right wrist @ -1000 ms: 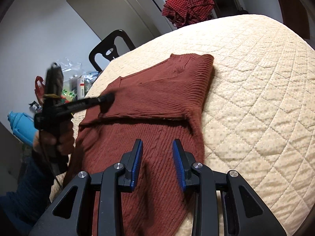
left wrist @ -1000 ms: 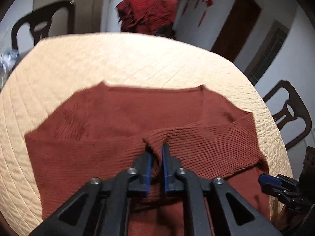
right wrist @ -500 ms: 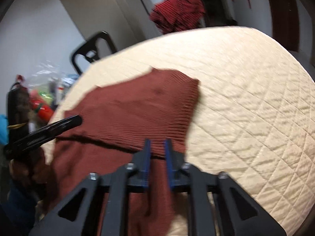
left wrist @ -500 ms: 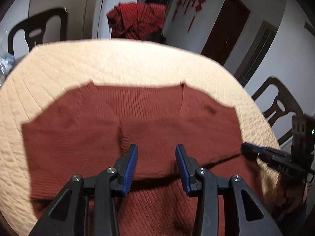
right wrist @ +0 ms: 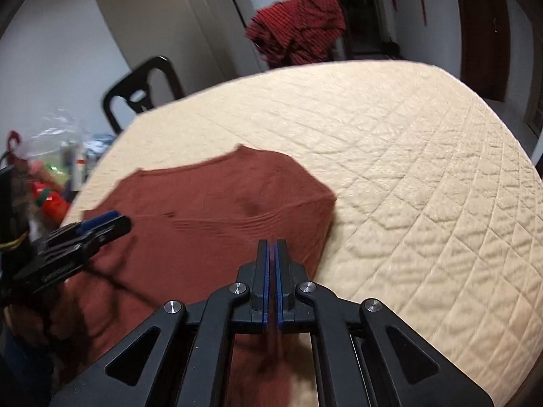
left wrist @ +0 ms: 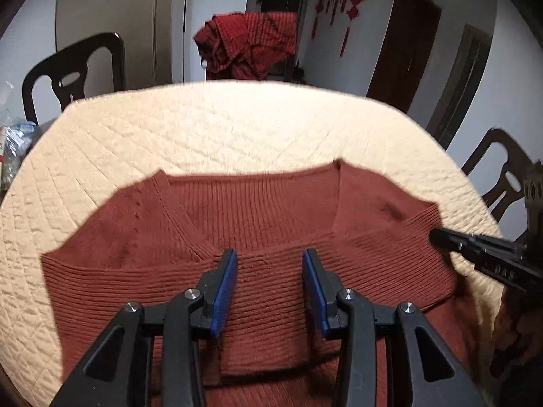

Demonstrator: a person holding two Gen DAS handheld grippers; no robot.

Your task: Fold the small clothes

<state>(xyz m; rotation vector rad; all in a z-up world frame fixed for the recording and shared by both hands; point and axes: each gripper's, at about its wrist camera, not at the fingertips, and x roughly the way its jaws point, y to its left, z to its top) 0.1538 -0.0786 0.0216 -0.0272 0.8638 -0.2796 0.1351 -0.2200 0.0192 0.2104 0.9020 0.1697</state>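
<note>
A rust-brown ribbed sweater (left wrist: 271,224) lies on the quilted cream table cover (left wrist: 217,135), with both sleeves folded across its body. My left gripper (left wrist: 269,261) is open and empty, just above the folded sleeve. My right gripper (right wrist: 271,254) is shut on a fold of the sweater's fabric near its right edge (right wrist: 217,224). The right gripper also shows at the right of the left wrist view (left wrist: 475,251). The left gripper shows at the left of the right wrist view (right wrist: 98,225).
A pile of red checked clothes (left wrist: 247,44) hangs on a chair beyond the table's far edge. Dark chairs stand at the far left (left wrist: 71,74) and at the right (left wrist: 502,176). Bottles and bags (right wrist: 51,169) sit left of the table.
My left gripper let go of the sleeve, opened and drew back. My right gripper closed on the sweater's right side.
</note>
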